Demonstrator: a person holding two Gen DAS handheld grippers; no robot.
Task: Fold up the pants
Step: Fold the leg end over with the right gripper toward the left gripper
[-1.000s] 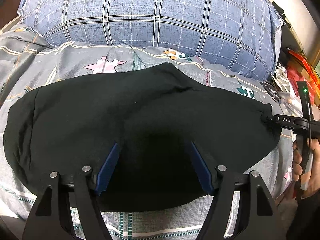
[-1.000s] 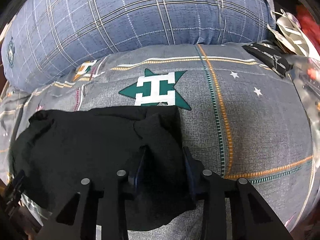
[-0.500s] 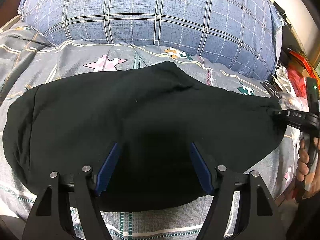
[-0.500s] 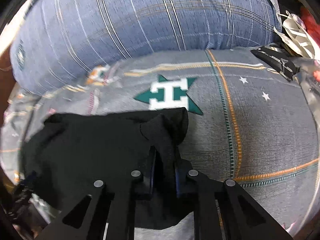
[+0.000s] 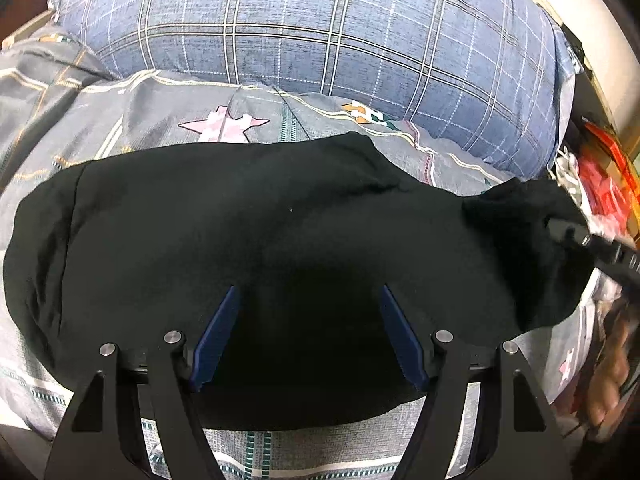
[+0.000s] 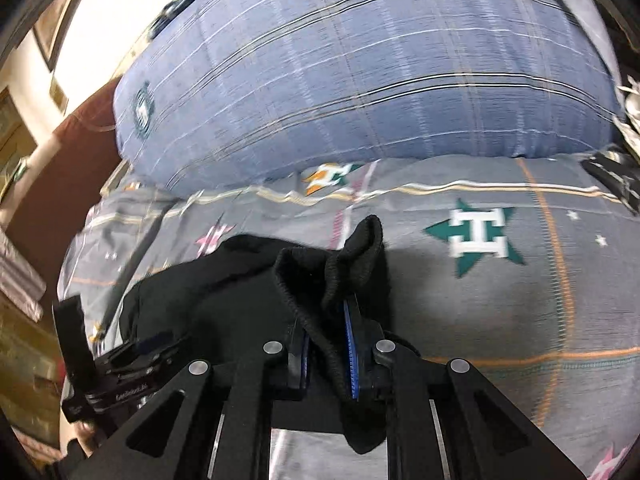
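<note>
I see the black pants (image 5: 248, 264) spread across the frame's middle on the grey bedsheet (image 5: 132, 120). My left gripper (image 5: 310, 336) hangs wide above them. My right gripper (image 6: 326, 344) has just closed, pinching a bunched edge; its fingertips are buried in cloth, background blurred.

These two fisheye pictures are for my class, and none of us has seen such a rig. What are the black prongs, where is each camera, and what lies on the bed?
No robot: a person holds a two-finger gripper in each hand, with a camera looking along its fingers. In the left view the left gripper stands open over black pants on a starred bedsheet, before a plaid pillow. In the right view the right gripper pinches the pants' ribbed edge, raised off the sheet.
</note>
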